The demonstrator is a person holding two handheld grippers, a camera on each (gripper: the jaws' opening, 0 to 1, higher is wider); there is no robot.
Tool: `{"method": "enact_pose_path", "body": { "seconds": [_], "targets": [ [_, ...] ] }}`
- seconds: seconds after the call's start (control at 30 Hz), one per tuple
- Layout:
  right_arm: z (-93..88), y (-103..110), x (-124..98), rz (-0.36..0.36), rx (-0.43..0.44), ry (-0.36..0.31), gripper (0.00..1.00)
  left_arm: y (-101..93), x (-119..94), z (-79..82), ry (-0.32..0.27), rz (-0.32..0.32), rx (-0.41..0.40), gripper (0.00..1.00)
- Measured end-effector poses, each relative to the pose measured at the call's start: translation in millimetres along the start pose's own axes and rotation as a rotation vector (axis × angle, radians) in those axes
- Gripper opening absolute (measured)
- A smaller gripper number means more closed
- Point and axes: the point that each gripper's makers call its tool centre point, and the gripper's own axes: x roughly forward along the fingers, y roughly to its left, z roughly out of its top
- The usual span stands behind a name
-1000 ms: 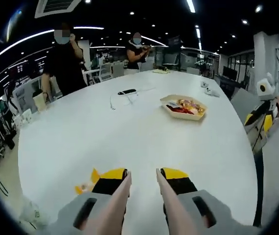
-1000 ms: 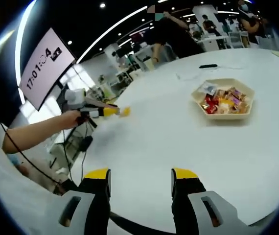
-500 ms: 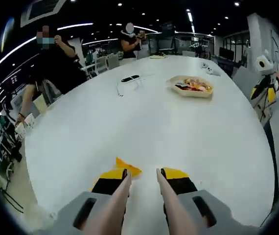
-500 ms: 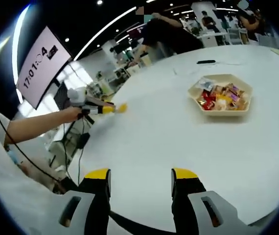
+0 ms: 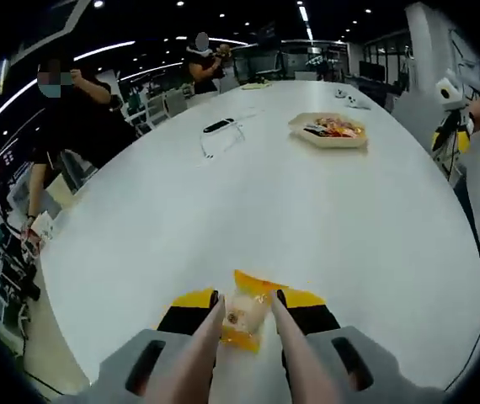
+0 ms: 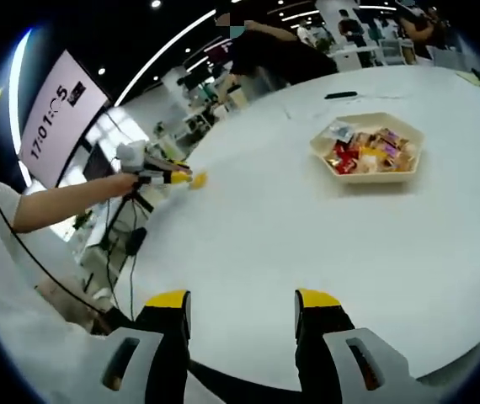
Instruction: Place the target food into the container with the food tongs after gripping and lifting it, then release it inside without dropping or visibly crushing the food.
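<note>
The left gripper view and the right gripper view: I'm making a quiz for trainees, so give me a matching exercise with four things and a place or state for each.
Things:
1. yellow-wrapped snack packet
2. beige hexagonal tray of snacks
3. black phone
4. right gripper

Places or states:
A. jaws apart over bare white table, nothing between them
B. between the left gripper's pink fingers
C. on the table's far part, filled with assorted wrapped items
D. lying flat on the table, beside a white cable

Pairs: 1-B, 2-C, 3-D, 4-A
</note>
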Motion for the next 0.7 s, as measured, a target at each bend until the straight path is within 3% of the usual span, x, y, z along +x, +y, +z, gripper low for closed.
{"method": "enact_pose_path", "body": {
  "seconds": [0.13, 0.27, 0.37, 0.43, 0.7],
  "targets": [
    [-2.9, 2.2, 1.5, 0.005, 0.002, 0.007, 0.50, -0.9, 5.9, -6.7, 0.018, -0.038, 0.016, 0.27],
    [-5.3, 0.2, 0.7, 0.000, 0.014, 0.006, 0.50, 1.5, 11.9, -2.6, 0.006, -0.070, 0.022, 0.27],
    [-7.2, 0.0, -0.4, -0.002, 0.020, 0.006, 0.50, -3.4, 16.3, -7.5, 0.040, -0.111, 0.034, 0.27],
    [-8.4, 0.0, -1.4, -0.002, 0.022, 0.006, 0.50, -4.8, 17.7, -6.2, 0.026, -0.117, 0.014, 0.27],
    [-11.4, -0.1, -2.4, 0.000, 0.019, 0.016, 0.50, -6.1, 22.0, -8.6, 0.054, -0.062, 0.013, 0.27]
  ]
}}
